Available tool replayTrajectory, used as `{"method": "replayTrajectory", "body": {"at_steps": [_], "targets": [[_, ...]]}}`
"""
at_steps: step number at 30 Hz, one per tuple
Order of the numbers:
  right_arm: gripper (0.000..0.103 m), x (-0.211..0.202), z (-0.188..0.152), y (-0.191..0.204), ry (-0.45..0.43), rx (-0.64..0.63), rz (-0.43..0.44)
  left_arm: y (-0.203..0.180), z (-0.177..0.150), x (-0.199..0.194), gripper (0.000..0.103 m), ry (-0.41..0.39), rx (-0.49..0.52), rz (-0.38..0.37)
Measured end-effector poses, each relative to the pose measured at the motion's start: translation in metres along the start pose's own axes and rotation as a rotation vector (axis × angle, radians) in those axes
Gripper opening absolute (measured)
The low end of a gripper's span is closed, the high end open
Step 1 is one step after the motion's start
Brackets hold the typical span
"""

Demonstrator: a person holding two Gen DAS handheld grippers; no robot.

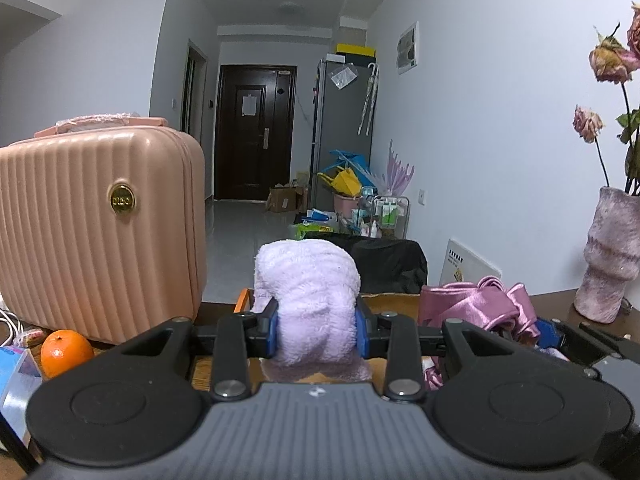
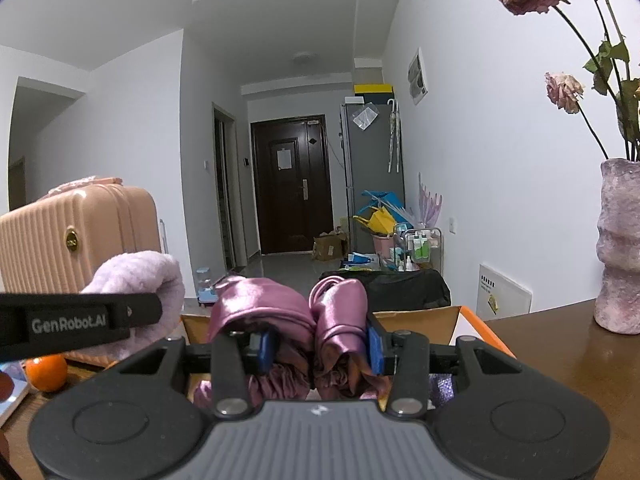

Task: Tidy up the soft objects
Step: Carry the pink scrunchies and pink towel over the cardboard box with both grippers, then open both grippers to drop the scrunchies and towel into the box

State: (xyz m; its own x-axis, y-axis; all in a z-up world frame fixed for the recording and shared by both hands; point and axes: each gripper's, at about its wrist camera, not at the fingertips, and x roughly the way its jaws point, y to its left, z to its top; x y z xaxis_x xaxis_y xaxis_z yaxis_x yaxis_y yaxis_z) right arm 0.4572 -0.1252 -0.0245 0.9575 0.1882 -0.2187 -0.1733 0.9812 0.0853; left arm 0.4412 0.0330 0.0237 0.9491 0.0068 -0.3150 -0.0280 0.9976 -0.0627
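My left gripper [image 1: 317, 330] is shut on a fluffy lilac towel [image 1: 308, 280], held above an open cardboard box [image 1: 394, 300]. The towel also shows at the left of the right wrist view [image 2: 136, 276], behind the left gripper's black finger [image 2: 80, 318]. My right gripper [image 2: 318, 346] is shut on a bundle of shiny pink satin cloth [image 2: 288, 312] over the same box [image 2: 472, 320]. The satin cloth shows at the right of the left wrist view [image 1: 480, 304], with the right gripper's blue pad [image 1: 550, 330] beside it.
A pink ribbed suitcase [image 1: 96, 228] stands at the left with an orange [image 1: 66, 352] in front of it. A pink vase with dried roses [image 1: 610, 256] stands on the brown table [image 2: 560, 360] at the right. A black bag [image 1: 384, 260] lies beyond the box.
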Motion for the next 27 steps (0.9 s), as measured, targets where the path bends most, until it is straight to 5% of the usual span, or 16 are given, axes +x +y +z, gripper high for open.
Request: {"method": "replayTrajectory", "body": {"at_steps": [12, 27], "targets": [[0.049, 0.005, 0.004, -0.001, 0.017, -0.002, -0.005, 0.0, -0.004, 0.005, 0.039, 0.02, 0.007, 0.0], [0.094, 0.005, 0.012, -0.011, 0.069, 0.036, -0.043, 0.003, -0.001, -0.005, 0.088, -0.016, -0.005, 0.029]]}}
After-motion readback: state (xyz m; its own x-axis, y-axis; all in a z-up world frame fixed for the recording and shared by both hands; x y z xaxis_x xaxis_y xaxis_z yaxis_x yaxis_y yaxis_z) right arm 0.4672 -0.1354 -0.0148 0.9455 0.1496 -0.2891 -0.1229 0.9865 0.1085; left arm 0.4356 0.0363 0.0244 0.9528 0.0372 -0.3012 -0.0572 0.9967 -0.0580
